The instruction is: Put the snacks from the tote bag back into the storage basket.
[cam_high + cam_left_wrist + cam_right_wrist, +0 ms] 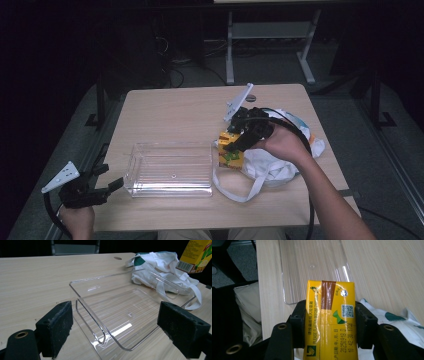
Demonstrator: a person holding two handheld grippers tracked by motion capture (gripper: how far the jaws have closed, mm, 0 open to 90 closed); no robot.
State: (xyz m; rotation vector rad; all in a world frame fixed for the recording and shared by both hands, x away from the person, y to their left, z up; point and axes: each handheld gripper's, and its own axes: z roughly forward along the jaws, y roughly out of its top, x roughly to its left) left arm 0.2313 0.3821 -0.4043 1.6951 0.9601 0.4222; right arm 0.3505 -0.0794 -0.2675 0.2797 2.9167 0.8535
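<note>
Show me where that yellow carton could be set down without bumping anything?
The clear tray sits empty, and bare tabletop stretches beyond it to the far edge. The strip of table at the near edge is open too. It is crowded at the right, where the white cloth bag sprawls under the carton.

The high view looks forward and down over the whole table [165, 107], taking in floor past its far edge. The left gripper view sits low by the near left corner, close on the clear tray [110, 305] — the right gripper view hangs over the near right, also catching that tray [312, 262].
</note>
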